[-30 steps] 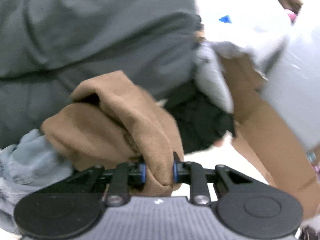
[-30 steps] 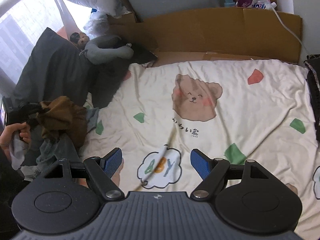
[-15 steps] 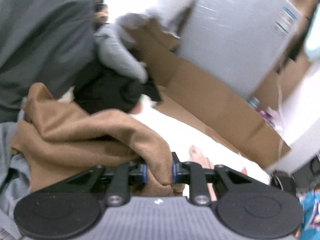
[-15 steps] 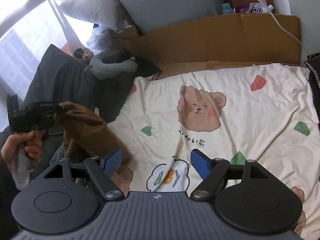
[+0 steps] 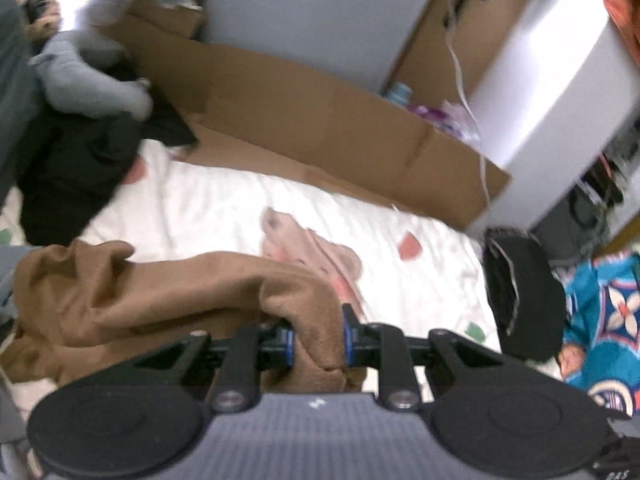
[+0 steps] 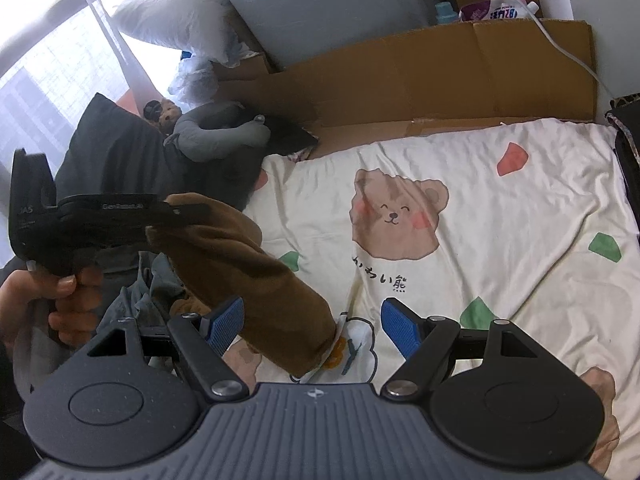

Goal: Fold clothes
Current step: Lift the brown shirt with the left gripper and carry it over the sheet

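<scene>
Cream cotton covers the bed (image 6: 500, 240), a sheet printed with a smiling brown bear (image 6: 396, 216), small red and green shapes and a cloud motif near the bottom centre of the right wrist view. Flattened brown cardboard (image 6: 440, 76) stands along the far edge of the bed, across the upper middle of the frame, with a grey wall behind it and a white cable trailing over its right end. At the upper left, bright window light falls on a white pillow (image 6: 172, 12). Below it lie a dark grey cushion (image 6: 108, 152), a small teddy (image 6: 166, 112) and a grey neck pillow (image 6: 220, 138).

At the left edge of the right wrist view, a person's hand (image 6: 60, 300) grips the handle of the left gripper (image 6: 176, 220), held above the bed's left side. Its jaws are closed on a bunched fold of the brown garment (image 5: 160, 292), which hangs from them in a thick roll slanting down toward the bottom centre of that frame. In the left wrist view the brown cloth fills the gap between the blue pads and spreads to the lower left.

The right gripper (image 6: 312, 330) sits at the bottom of its own view, pointing down at the sheet. Its jaws stand wide open and grip nothing, though the hanging end of the garment passes in front of the left blue pad (image 6: 226, 322).
</scene>
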### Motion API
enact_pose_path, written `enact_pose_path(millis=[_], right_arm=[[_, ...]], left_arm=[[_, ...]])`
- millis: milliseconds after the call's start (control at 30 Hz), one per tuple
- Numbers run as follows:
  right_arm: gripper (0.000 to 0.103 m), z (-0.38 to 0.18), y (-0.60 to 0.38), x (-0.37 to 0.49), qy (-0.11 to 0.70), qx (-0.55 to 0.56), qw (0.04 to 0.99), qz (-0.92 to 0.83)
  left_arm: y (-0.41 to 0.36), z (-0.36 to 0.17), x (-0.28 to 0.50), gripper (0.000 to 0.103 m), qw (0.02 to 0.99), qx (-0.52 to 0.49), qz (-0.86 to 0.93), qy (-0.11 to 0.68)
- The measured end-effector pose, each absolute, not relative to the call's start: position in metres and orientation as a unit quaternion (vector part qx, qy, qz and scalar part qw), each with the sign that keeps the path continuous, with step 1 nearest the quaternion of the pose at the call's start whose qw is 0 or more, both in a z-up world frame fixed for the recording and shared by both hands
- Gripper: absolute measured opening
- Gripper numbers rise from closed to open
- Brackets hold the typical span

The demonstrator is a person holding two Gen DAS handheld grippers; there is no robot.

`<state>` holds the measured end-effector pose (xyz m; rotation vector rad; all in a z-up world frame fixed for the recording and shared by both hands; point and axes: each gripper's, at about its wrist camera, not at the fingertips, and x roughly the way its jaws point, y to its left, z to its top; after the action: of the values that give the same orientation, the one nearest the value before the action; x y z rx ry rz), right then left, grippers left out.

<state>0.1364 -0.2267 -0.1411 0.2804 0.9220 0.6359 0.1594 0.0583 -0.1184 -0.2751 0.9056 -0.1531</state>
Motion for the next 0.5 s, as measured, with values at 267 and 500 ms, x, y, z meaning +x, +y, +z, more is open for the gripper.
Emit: enact_pose_path(millis=[267, 500], right_arm=[[0.08, -0.164, -0.231, 0.137, 0.444, 0.131, 0.837, 0.293], [0.085, -0.172, -0.232, 0.131, 0.427, 0.129, 0.844, 0.297]], left_arm=[[0.004, -0.121, 0.162, 0.023, 0.879, -0.1, -0.144, 0.444], [-0.037, -0.115, 0.159, 0.023, 0.867, -0.097, -0.192, 0.45]])
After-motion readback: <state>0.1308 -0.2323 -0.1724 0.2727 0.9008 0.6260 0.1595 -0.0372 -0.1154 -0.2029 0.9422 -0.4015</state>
